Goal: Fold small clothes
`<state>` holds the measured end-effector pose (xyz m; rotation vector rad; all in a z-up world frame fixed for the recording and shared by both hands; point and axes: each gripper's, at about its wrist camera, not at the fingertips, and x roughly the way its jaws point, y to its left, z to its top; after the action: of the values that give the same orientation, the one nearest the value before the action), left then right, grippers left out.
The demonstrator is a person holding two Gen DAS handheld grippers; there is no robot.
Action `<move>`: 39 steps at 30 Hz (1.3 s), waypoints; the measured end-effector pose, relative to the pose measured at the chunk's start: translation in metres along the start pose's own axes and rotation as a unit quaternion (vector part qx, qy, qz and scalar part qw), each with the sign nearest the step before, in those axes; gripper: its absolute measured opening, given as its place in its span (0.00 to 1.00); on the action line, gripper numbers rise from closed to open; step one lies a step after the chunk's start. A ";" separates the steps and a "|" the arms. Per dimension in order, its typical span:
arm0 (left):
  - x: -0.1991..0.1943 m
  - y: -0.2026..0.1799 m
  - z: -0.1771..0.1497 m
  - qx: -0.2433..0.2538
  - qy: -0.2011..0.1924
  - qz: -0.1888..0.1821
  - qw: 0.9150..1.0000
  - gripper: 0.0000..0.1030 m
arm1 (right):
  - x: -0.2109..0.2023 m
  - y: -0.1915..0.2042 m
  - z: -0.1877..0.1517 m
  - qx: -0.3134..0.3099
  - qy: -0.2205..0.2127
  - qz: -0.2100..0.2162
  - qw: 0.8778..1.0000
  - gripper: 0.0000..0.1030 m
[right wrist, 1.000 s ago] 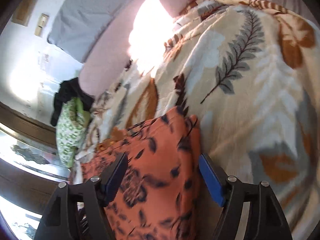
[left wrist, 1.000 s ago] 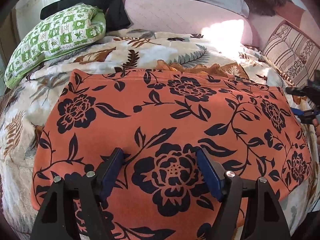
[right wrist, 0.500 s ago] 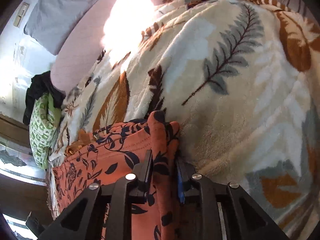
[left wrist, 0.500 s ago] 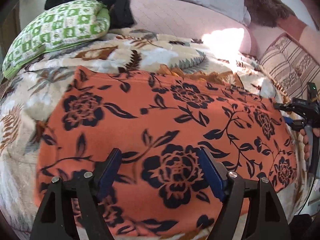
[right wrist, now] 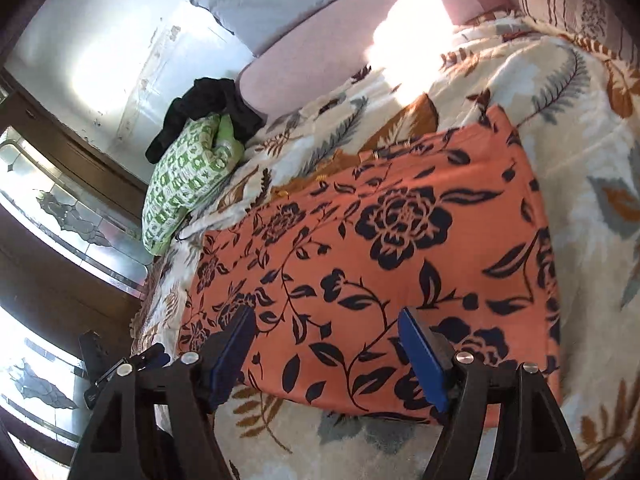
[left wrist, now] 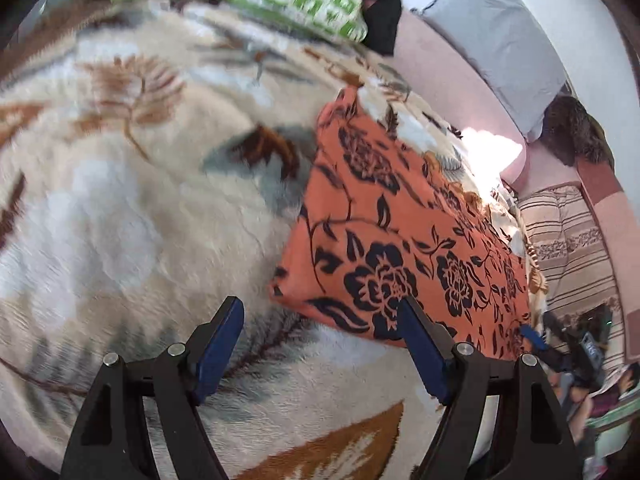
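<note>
Two close downward views, shared garment (left wrist: 404, 240)

Both grippers: left gripper (left wrist: 320, 344), right gripper (right wrist: 328, 348), black frames w/ silver screws, blue pads on jaws.

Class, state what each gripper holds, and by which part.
Nothing: left gripper and right gripper both stand open above the orange floral garment.
</note>
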<state>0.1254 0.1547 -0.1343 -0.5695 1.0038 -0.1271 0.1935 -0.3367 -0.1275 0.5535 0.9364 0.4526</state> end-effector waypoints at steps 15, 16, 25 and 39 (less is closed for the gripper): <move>0.026 -0.029 0.005 0.104 0.017 0.094 0.990 0.18 | 0.031 -0.037 -0.008 0.042 0.042 0.008 0.998 0.74; 0.030 -0.022 0.005 0.100 0.026 0.091 0.990 0.21 | 0.030 -0.039 -0.008 0.042 0.043 0.010 0.998 0.74; 0.022 -0.035 0.106 0.110 -0.054 0.018 0.992 0.75 | 0.028 -0.044 -0.009 0.036 0.041 0.036 0.998 0.74; 0.106 -0.055 0.169 0.132 -0.013 0.023 0.991 0.11 | 0.026 -0.047 -0.009 0.020 0.049 0.053 0.997 0.74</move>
<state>0.3308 0.1365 -0.1185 -0.3057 0.9550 -0.2075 0.2049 -0.3557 -0.1775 0.6231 1.0156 0.5609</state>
